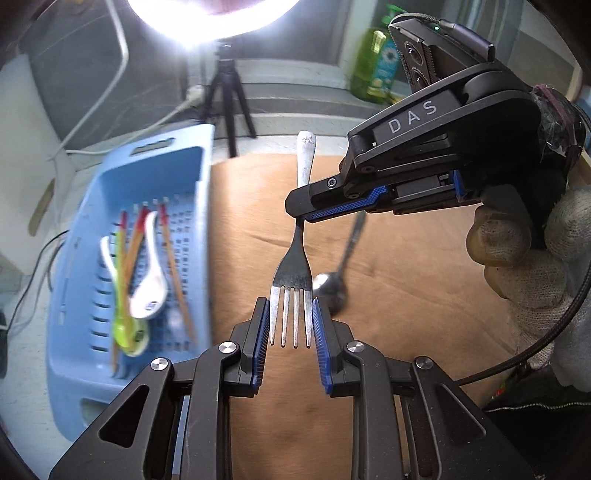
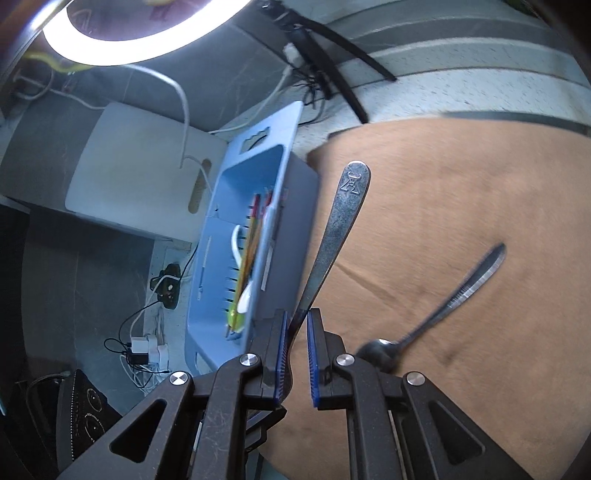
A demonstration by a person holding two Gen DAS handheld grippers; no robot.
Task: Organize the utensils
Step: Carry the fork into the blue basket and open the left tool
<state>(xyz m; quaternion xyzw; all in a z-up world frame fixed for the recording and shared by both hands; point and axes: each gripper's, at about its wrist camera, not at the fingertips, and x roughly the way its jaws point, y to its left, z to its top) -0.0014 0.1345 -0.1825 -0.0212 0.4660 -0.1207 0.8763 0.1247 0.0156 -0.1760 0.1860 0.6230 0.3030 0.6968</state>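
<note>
From my left wrist camera, my left gripper (image 1: 290,321) is clamped on the tines of a metal fork (image 1: 295,280), one blue pad against each outer tine. The fork is lifted off the brown mat (image 1: 406,266) that covers the worktop, its handle pointing away from me. My right gripper (image 1: 299,216) comes in from the right and is clenched on the fork's neck, and my gloved right hand (image 1: 524,258) wraps its grip. A metal spoon (image 1: 338,280) lies on the mat just right of the fork head, blurred. To the left sits a blue plastic basket (image 1: 92,332) holding red-tipped chopsticks (image 1: 173,266), a white soup spoon (image 1: 149,291) and a green spoon (image 1: 127,328). A green bottle (image 1: 373,70) stands far back, next to a tripod (image 1: 229,99) under a bright ring light (image 1: 214,18).

From my right wrist camera, my right gripper (image 2: 296,325) pinches the fork (image 2: 340,229) low on its handle, which rises up and to the right, stamped end topmost. The spoon (image 2: 439,310) lies on the mat (image 2: 461,192) to the right. The basket (image 2: 266,173) sits to the left beside the mat's edge.
</note>
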